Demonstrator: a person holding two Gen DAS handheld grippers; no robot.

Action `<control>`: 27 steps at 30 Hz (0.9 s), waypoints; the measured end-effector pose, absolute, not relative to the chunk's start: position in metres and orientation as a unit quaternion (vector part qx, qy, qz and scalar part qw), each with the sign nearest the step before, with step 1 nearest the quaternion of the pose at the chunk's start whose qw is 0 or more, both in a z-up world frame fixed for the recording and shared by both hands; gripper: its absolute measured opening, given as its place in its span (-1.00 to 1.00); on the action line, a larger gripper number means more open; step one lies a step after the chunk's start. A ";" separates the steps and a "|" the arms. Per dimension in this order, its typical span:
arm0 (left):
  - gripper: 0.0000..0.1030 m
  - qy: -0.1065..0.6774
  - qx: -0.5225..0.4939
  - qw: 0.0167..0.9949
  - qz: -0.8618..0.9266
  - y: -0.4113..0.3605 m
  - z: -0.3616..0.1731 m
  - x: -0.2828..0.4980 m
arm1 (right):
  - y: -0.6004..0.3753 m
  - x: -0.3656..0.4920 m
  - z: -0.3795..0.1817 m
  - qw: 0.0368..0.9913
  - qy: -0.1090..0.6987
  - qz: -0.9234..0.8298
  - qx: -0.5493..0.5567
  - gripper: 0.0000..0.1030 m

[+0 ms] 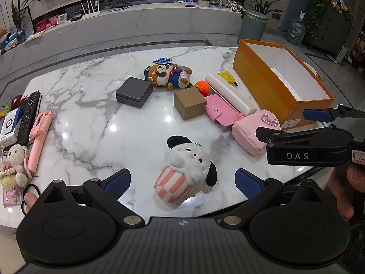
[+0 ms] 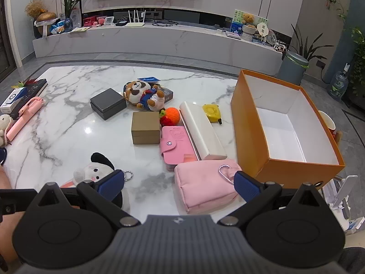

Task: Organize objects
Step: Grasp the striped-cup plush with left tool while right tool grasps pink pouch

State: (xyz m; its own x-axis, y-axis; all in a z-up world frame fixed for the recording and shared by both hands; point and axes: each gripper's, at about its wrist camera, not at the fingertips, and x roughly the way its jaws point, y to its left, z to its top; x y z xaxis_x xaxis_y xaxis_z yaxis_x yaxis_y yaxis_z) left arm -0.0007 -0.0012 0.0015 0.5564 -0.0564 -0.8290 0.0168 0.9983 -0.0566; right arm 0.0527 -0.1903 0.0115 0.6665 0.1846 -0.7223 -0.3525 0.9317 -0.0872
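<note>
An open orange box (image 1: 262, 77) (image 2: 251, 141) with a white, empty inside stands at the table's right. Beside it lie a pink pouch (image 2: 203, 185) (image 1: 248, 132), a pink wallet (image 2: 176, 146), a white long case (image 2: 200, 130), a yellow tape measure (image 2: 212, 111), an orange knitted fruit (image 2: 171, 116), a brown box (image 2: 146, 127), a dark grey box (image 1: 134, 91) and a bear plush (image 1: 166, 74). A white dog plush (image 1: 184, 171) lies between the wide-apart fingers of my left gripper (image 1: 182, 181), untouched. My right gripper (image 2: 179, 183) hovers open over the pink pouch.
On the marble table's left edge (image 1: 45, 105) lie a pink selfie stick (image 1: 38, 134), a remote (image 1: 29, 111), a small white box and a knitted bunny (image 1: 13, 164). A TV bench runs behind the table. A grey bin (image 2: 293, 67) stands on the floor beyond the orange box.
</note>
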 end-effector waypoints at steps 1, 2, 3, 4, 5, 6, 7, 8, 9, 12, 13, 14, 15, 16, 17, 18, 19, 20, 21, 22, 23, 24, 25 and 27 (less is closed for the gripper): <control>1.00 0.470 -0.018 0.883 -0.020 -0.002 0.001 -0.001 | -0.191 0.053 0.011 0.906 0.380 0.148 -0.110 0.98; 1.00 0.469 -0.013 0.883 -0.022 -0.003 0.001 -0.001 | -0.191 0.053 0.011 0.906 0.380 0.146 -0.110 0.98; 1.00 0.467 -0.008 0.884 -0.024 -0.004 0.000 -0.002 | -0.191 0.054 0.010 0.906 0.381 0.145 -0.111 0.98; 1.00 0.467 -0.004 0.884 -0.025 -0.005 0.000 -0.002 | -0.191 0.055 0.009 0.906 0.382 0.144 -0.112 0.98; 1.00 0.467 0.000 0.884 -0.027 -0.006 -0.002 -0.003 | -0.192 0.056 0.007 0.906 0.383 0.143 -0.113 0.98; 1.00 0.468 0.003 0.883 -0.027 -0.006 -0.004 -0.003 | -0.192 0.056 0.007 0.906 0.384 0.141 -0.113 0.98; 1.00 0.469 0.005 0.883 -0.027 -0.006 -0.006 -0.003 | -0.193 0.058 0.006 0.905 0.384 0.140 -0.113 0.98; 1.00 0.470 0.005 0.882 -0.026 -0.005 -0.007 -0.003 | -0.193 0.059 0.005 0.905 0.385 0.139 -0.114 0.98; 1.00 0.471 0.006 0.882 -0.026 -0.004 -0.009 -0.003 | -0.193 0.060 0.004 0.905 0.386 0.138 -0.113 0.98; 1.00 0.474 0.001 0.880 -0.021 0.001 -0.012 -0.002 | -0.193 0.062 0.001 0.904 0.389 0.137 -0.114 0.98; 1.00 0.474 -0.001 0.880 -0.020 0.002 -0.012 -0.002 | -0.193 0.063 0.000 0.903 0.390 0.136 -0.114 0.98; 1.00 0.473 -0.001 0.881 -0.020 0.002 -0.013 -0.002 | -0.194 0.064 -0.001 0.903 0.391 0.136 -0.114 0.98; 1.00 0.473 0.001 0.881 -0.021 0.003 -0.013 -0.002 | -0.195 0.065 -0.002 0.903 0.392 0.135 -0.114 0.98; 1.00 0.472 0.005 0.881 -0.022 0.003 -0.014 -0.003 | -0.195 0.065 -0.003 0.903 0.392 0.135 -0.114 0.98; 1.00 0.473 0.010 0.881 -0.024 0.002 -0.016 -0.003 | -0.196 0.067 -0.005 0.902 0.394 0.134 -0.114 0.98; 1.00 0.473 0.017 0.880 -0.025 0.002 -0.018 -0.003 | -0.197 0.068 -0.007 0.902 0.395 0.133 -0.113 0.98; 1.00 0.473 0.024 0.880 -0.026 0.000 -0.020 -0.002 | -0.197 0.070 -0.009 0.901 0.397 0.132 -0.114 0.98; 1.00 0.473 0.030 0.880 -0.028 -0.002 -0.022 -0.001 | -0.198 0.071 -0.011 0.901 0.398 0.131 -0.114 0.98; 1.00 0.471 0.037 0.881 -0.030 -0.004 -0.024 0.000 | -0.199 0.073 -0.015 0.900 0.400 0.130 -0.113 0.98; 1.00 0.468 0.046 0.882 -0.033 -0.006 -0.025 0.001 | -0.200 0.075 -0.018 0.900 0.401 0.130 -0.112 0.98; 1.00 0.463 0.054 0.884 -0.038 -0.009 -0.027 0.002 | -0.201 0.077 -0.021 0.899 0.402 0.130 -0.111 0.98; 1.00 0.459 0.064 0.885 -0.042 -0.011 -0.029 0.002 | -0.201 0.078 -0.025 0.899 0.404 0.130 -0.111 0.98; 1.00 0.457 0.071 0.885 -0.046 -0.012 -0.031 0.003 | -0.202 0.080 -0.029 0.898 0.405 0.131 -0.114 0.98; 1.00 0.459 0.079 0.883 -0.058 -0.014 -0.037 0.007 | -0.202 0.083 -0.036 0.896 0.406 0.135 -0.120 0.98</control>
